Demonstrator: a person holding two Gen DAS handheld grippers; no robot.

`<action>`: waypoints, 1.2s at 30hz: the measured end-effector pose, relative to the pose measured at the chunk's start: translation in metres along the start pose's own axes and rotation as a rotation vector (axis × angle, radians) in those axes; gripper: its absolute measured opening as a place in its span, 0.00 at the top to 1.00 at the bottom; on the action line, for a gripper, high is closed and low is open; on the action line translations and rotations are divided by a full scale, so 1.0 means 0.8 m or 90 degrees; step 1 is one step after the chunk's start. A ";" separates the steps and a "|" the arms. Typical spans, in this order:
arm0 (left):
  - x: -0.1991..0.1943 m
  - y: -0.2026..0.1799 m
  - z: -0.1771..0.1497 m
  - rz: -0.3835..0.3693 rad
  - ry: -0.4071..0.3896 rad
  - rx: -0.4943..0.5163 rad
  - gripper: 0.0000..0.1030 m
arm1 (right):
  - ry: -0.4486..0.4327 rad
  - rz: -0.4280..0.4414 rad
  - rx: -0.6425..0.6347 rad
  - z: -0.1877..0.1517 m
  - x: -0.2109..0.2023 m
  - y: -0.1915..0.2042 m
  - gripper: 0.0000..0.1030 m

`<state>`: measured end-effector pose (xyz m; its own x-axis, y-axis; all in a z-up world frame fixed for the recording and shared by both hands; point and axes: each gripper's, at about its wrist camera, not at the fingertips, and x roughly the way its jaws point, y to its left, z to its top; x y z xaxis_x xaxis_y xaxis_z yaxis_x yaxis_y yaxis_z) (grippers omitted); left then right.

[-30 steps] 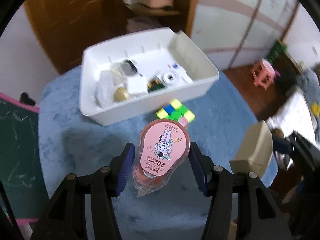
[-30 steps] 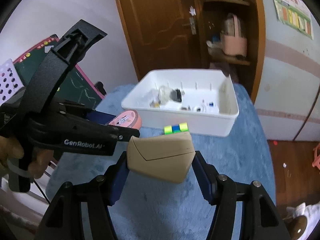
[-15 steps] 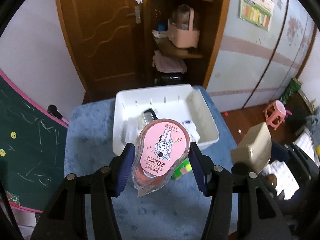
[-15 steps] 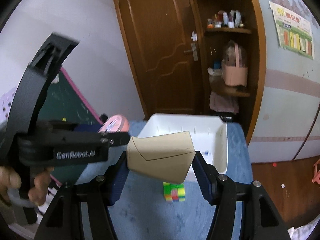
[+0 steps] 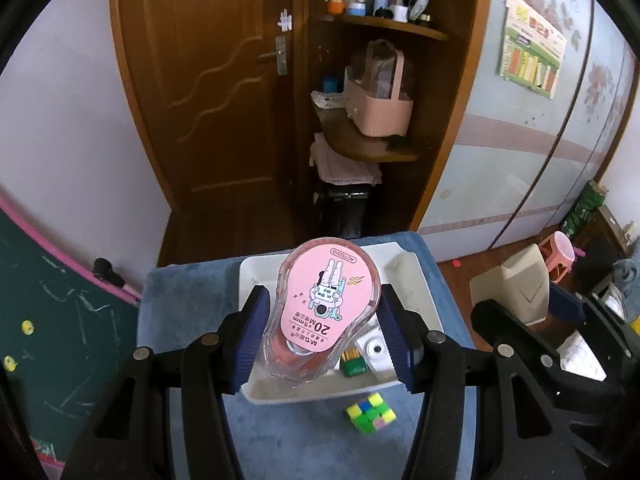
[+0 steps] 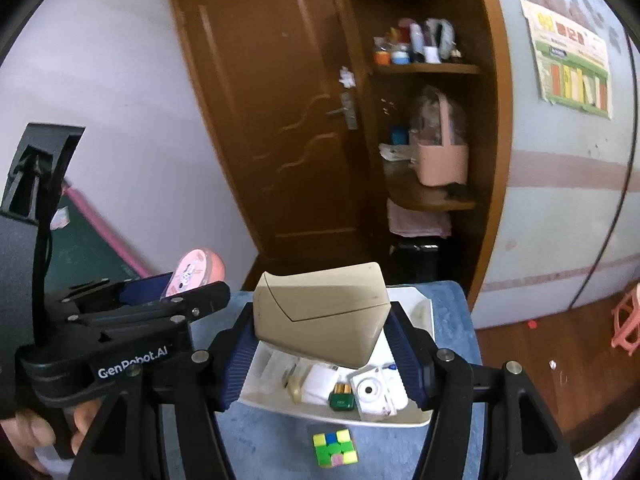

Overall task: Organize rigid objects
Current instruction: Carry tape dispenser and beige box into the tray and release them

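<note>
Several small things are already lying in the white tray (image 6: 424,312) while the puzzle cube (image 6: 334,448) is sitting outside it on the blue cloth (image 6: 460,452) (unsorted, I judge), the left gripper (image 5: 325,334) clamping the pink correction tape (image 5: 326,304) and the right gripper (image 6: 320,344) clamping a beige box (image 6: 320,316), both carried above the tray

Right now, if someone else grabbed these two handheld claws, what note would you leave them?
Left gripper: shut on the pink correction tape dispenser, raised above the white plastic bin.
Right gripper: shut on the beige angular plastic case, also above the bin.
Done: several small items already lie in the bin.
Left: put both held things in; the multicoloured puzzle cube sits on the blue cloth beside the bin.
</note>
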<state>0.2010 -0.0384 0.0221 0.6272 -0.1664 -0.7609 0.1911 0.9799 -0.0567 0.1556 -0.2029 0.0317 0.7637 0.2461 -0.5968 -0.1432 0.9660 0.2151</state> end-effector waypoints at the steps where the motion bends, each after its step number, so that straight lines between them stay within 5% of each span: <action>1: 0.016 0.004 0.004 -0.001 0.007 -0.003 0.43 | 0.010 -0.009 0.012 0.004 0.014 -0.003 0.39; 8: 0.119 0.018 0.005 -0.005 0.075 -0.017 0.43 | 0.081 -0.074 0.040 -0.009 0.101 -0.018 0.39; 20: 0.262 0.022 -0.025 0.044 0.178 0.001 0.43 | 0.257 -0.154 0.034 -0.099 0.247 -0.036 0.39; 30: 0.301 0.011 -0.038 0.051 0.222 0.026 0.41 | 0.297 -0.176 0.014 -0.121 0.280 -0.037 0.38; 33: 0.301 0.008 -0.040 0.044 0.229 0.023 0.23 | 0.304 -0.165 0.020 -0.126 0.282 -0.040 0.30; 36: 0.293 0.008 -0.040 0.037 0.220 0.010 0.20 | 0.291 -0.154 0.019 -0.126 0.275 -0.039 0.25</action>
<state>0.3251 -0.0673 -0.1777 0.3456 -0.0608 -0.9364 0.1760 0.9844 0.0010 0.2643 -0.1713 -0.1844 0.4190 0.0316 -0.9074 0.0263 0.9986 0.0469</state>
